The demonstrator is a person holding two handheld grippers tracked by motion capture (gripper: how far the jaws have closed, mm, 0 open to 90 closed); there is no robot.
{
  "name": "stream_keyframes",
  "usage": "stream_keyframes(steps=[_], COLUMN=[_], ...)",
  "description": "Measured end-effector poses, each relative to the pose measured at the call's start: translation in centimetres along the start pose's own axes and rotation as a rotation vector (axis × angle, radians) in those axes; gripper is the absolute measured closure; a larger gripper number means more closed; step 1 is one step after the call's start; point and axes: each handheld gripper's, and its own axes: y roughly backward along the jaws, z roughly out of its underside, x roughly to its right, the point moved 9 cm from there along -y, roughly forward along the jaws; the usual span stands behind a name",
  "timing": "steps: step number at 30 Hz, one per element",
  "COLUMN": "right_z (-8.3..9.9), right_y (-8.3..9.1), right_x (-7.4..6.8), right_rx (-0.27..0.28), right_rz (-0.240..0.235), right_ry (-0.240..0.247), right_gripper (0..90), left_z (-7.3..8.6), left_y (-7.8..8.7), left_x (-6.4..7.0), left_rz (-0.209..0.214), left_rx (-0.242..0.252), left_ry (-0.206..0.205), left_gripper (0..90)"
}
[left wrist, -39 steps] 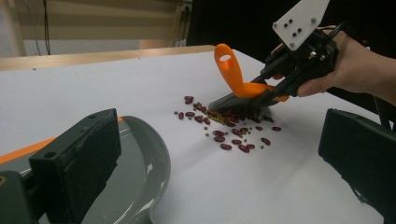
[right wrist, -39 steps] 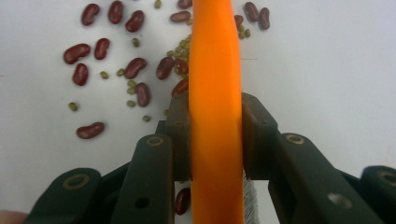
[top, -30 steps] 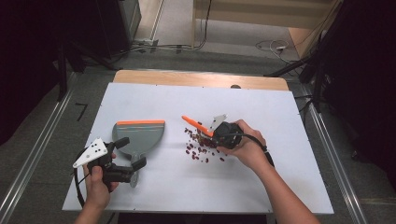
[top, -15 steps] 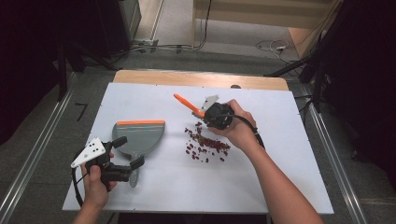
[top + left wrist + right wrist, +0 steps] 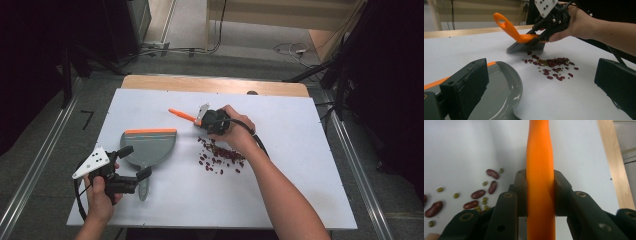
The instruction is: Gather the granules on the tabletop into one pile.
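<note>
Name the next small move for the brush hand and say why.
Probably drag the brush through the beans toward the dustpan. The right gripper clamps its orange handle, the bristles sit at the pile's far edge, and the dustpan lies beyond the pile, with the left gripper open beside its handle.

grey floor, dark curtains, floor cables

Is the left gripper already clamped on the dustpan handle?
No, in the left gripper view the left gripper stands open, jaws wide apart, with the grey dustpan lying beneath, ungripped.
</note>
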Motion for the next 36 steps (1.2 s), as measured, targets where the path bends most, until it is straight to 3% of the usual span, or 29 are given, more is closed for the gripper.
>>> stream_keyframes(steps=[4, 20, 36], right_z=[0.3, 1.4, 2.3], right_y=[0.1, 2.1, 3.7], right_x=[-1.2, -5.2, -7.6], right_rx=[-0.005, 0.029, 0.046], right_rz=[-0.035, -0.088, -0.090], right_ry=[0.009, 0.088, 0.151], right_gripper=[68.3, 67.8, 67.8], left_z=[0.0, 0.2, 0.3], left_y=[-0.1, -0.4, -0.6], left_x=[0.1, 0.5, 0.8], left_rz=[0.002, 0.011, 0.014], left_rx=[-0.003, -0.013, -0.019], left_ry=[-0.002, -0.009, -0.014], left_gripper=[0.0, 0.0, 0.0])
